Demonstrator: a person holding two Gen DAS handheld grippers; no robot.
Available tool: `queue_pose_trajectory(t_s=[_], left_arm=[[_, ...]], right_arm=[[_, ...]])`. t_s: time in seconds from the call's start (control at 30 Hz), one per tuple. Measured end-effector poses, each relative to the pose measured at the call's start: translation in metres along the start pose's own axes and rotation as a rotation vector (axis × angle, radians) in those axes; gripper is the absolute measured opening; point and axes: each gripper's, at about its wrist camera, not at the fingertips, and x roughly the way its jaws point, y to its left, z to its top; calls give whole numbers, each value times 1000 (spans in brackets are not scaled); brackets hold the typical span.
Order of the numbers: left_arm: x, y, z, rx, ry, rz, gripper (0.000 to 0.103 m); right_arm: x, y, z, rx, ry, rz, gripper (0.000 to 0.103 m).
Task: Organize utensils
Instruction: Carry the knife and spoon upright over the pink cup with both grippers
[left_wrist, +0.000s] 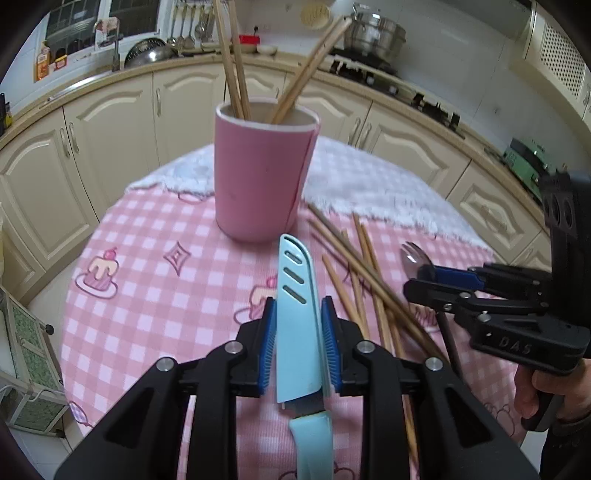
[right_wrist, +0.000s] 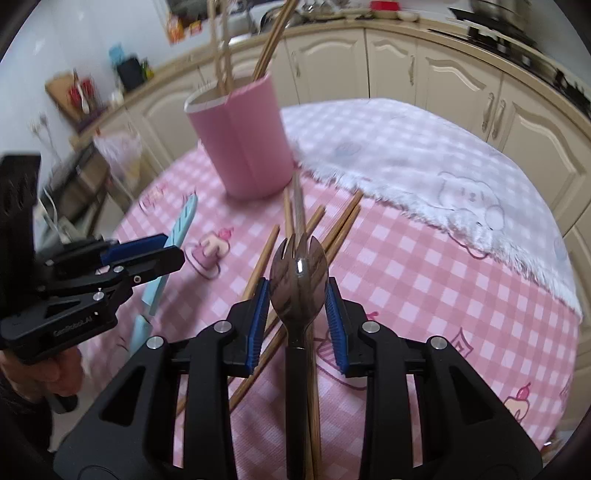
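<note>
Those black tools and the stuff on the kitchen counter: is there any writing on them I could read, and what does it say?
"DAS": raised letters on the right tool, seen from the left wrist view.
"GenRobot.AI", roughly; small and hard to read: on the left tool, seen from the right wrist view.
Packets on the counter: printing too blurred to read.

Pink utensil cup (left_wrist: 264, 177) upright mid-table holding chopsticks, loose chopsticks (left_wrist: 364, 280) crossed beside it, sheathed blue knife (left_wrist: 299, 317), steel spork (right_wrist: 298, 273) nearby.
</note>
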Motion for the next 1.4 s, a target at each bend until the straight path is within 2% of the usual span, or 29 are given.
queue_pose_trajectory(t_s=[0.3, 0.8, 1.07, 1.4], left_arm=[[-36, 3, 15, -31, -167, 6, 23], [-81, -2, 41, -25, -338, -13, 23], [-110, -4, 69, 3, -421, -18, 23], [-142, -2, 135, 65, -562, 21, 23]], right_arm=[[-31, -10, 5, 51, -160, 67, 30], [-60, 9, 34, 13, -295, 127, 29], [-82, 18, 70, -12, -384, 167, 29], [-118, 34, 146, -67, -510, 253, 28]])
